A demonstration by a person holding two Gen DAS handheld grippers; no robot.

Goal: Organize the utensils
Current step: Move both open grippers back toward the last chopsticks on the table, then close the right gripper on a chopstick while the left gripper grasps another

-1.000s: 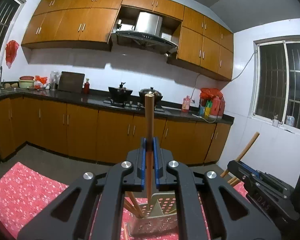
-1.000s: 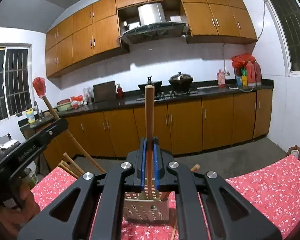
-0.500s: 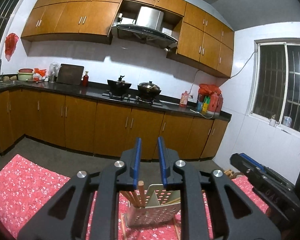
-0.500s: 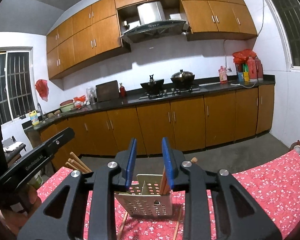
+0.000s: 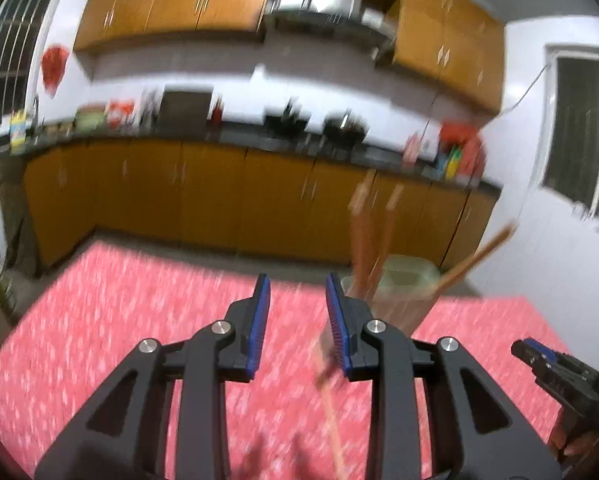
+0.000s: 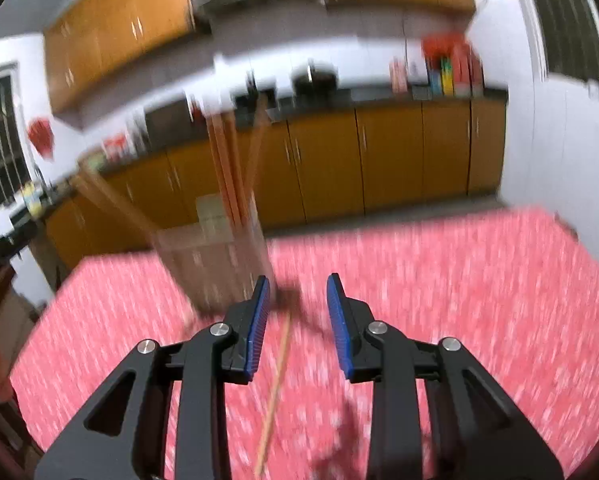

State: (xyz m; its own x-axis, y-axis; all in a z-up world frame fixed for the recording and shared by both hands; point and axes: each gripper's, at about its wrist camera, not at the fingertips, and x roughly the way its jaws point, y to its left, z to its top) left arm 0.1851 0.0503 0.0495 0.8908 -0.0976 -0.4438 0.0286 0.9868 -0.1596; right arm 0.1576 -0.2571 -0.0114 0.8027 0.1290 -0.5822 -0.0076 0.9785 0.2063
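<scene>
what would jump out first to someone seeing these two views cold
The red flowered tablecloth fills the lower half of both views. A pale utensil holder stands on it with wooden chopsticks sticking up, left of centre in the right wrist view. Both the left gripper and the right gripper are open and empty, with a loose chopstick lying on the cloth below each.

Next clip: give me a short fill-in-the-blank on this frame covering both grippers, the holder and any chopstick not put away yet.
1. The left gripper has its jaws ____, with nothing between them.
2. The right gripper is also open and holds ____.
3. Several chopsticks stand in the perforated holder, which sits on the ____ floral tablecloth.
4. One loose chopstick lies on the ____, outside the holder.

Missing words: open; nothing; red; tablecloth
</scene>
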